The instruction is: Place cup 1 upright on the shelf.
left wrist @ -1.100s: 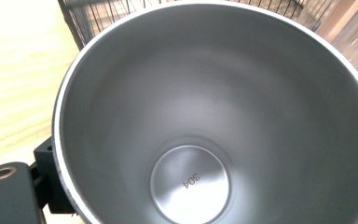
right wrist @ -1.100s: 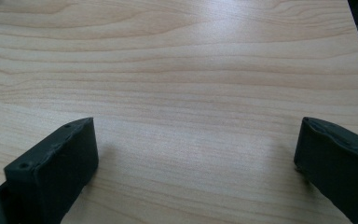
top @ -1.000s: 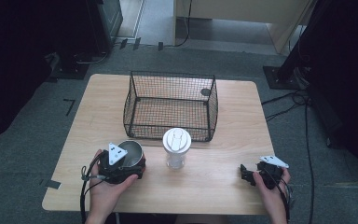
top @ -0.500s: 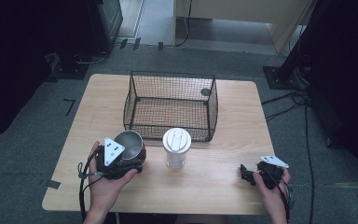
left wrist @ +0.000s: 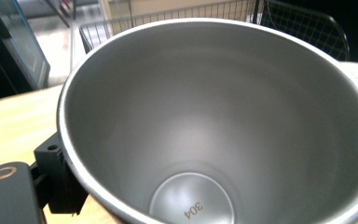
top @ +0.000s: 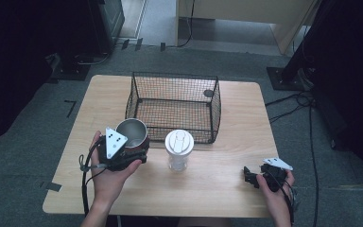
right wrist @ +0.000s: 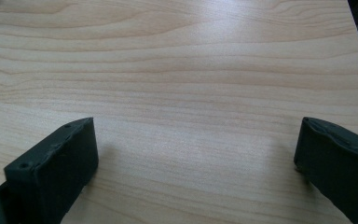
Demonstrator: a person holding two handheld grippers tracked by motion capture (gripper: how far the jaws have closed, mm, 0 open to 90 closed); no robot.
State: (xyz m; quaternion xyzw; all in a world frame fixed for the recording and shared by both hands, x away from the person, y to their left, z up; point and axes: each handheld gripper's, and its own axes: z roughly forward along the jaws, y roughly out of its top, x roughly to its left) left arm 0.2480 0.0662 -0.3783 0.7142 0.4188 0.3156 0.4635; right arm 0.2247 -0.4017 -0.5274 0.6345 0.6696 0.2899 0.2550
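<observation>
From above, the left gripper (top: 131, 150) pinches a steel cup (top: 132, 133) by its wall, holding it upright just in front of the wire basket (top: 172, 107), near that basket's left front corner. Lifted like this, the cup looks ready to go over the rim and into the basket. A white-lidded tumbler (top: 178, 149) stands on the worktop (top: 217, 189) just to the cup's right, apart from it. The right gripper (top: 251, 177) rests low at the worktop's near right corner, well clear of the work.

In the left gripper view, the cup's open mouth (left wrist: 214, 116) faces the camera, empty, with "304" stamped on its base; one black jaw presses its outer wall at lower left, and basket wire shows behind.

In the right gripper view, the jaws are spread wide over bare wood (right wrist: 191, 93), holding nothing, seemingly parked.
</observation>
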